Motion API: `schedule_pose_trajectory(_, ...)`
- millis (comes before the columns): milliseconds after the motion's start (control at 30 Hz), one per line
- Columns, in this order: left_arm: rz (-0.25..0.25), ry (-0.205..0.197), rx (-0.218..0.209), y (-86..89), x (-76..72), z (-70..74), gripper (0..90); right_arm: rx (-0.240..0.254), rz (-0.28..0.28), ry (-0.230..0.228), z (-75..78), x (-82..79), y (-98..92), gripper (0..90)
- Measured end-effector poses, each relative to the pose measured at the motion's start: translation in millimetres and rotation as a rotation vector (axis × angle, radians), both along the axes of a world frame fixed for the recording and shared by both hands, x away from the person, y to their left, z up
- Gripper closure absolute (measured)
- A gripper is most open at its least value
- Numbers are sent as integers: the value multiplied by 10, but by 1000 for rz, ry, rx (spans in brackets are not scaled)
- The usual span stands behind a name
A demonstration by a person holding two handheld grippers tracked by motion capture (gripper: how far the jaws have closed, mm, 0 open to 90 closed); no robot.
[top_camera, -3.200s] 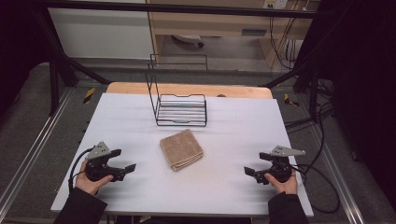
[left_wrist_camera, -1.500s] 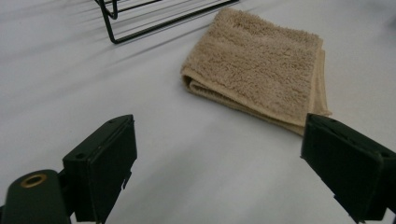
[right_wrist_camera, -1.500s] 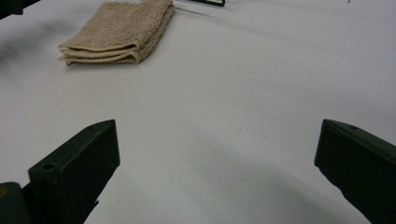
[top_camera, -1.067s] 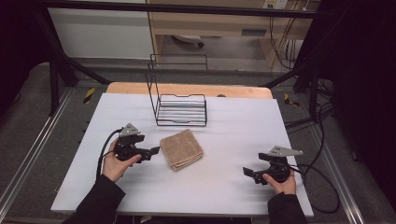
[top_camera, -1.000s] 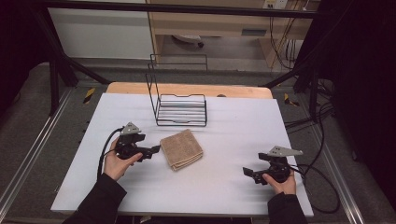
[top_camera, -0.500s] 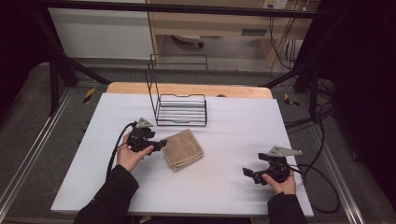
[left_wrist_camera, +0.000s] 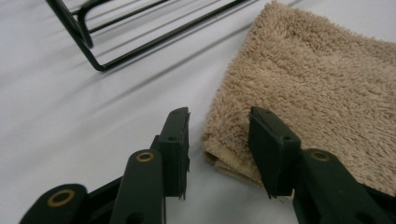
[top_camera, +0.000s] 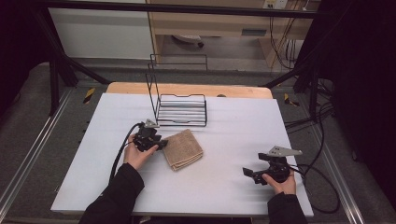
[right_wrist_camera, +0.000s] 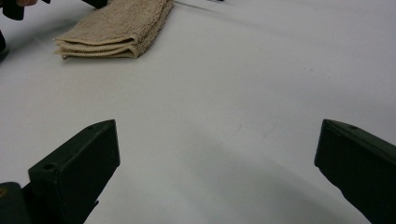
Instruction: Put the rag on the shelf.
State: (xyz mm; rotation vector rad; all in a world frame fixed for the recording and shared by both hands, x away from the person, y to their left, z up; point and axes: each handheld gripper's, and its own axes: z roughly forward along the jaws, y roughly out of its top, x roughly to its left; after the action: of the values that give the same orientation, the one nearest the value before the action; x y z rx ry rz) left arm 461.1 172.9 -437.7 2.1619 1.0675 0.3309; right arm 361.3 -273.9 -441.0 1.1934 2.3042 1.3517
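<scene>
A folded tan towel (top_camera: 183, 149) lies mid-table on the white tabletop (top_camera: 233, 135). My left gripper (top_camera: 162, 145) is at the towel's left corner. In the left gripper view the towel (left_wrist_camera: 317, 88) has that corner between the jaws of the left gripper (left_wrist_camera: 219, 116). The jaws have just been closing. One pad sits against the pile, while a narrow gap still separates the other pad from the towel's edge. My right gripper (top_camera: 247, 173) rests near the front right, and the right gripper view shows it (right_wrist_camera: 217, 128) wide open over bare table, the towel (right_wrist_camera: 116, 28) far off.
A black wire rack (top_camera: 181, 109) with a tall back frame stands just behind the towel, its base (left_wrist_camera: 116, 51) close to the left jaws. Cables trail from both grippers. Beyond the table's back edge is a wooden board (top_camera: 187, 88).
The left hand has travelled right and slightly down to the towel's left corner, and its jaws have narrowed around that corner. The right hand and the towel have stayed put.
</scene>
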Motion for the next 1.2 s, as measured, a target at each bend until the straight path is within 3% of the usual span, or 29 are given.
schedule_pose_trajectory(367, -46, 28, -21, -10, 20, -52, 708, -2, -2, 0, 8, -1, 16, 7)
schedule_pose_trajectory(667, -40, 30, -22, -26, 15, -59, 795, -27, -1, -19, 80, 26, 256, 8)
schedule_pose_trajectory(900, -37, 38, -40, -9, 26, -78, 803, -43, 14, -45, 165, 49, 633, 6)
schedule_pose_trajectory(933, -40, 32, -37, -12, 21, -79, 803, -56, 16, -45, 184, 57, 780, 6)
schedule_pose_trajectory(1033, -45, 33, -33, -12, 23, -77, 803, -74, 31, -47, 195, 66, 938, 7)
schedule_pose_trajectory(1133, -48, 33, -36, -8, 27, -80, 803, -132, 60, -51, 207, 77, 1271, 12)
schedule_pose_trajectory(1200, -50, 31, -32, -11, 25, -79, 803, -144, 79, -52, 212, 85, 1421, 18)
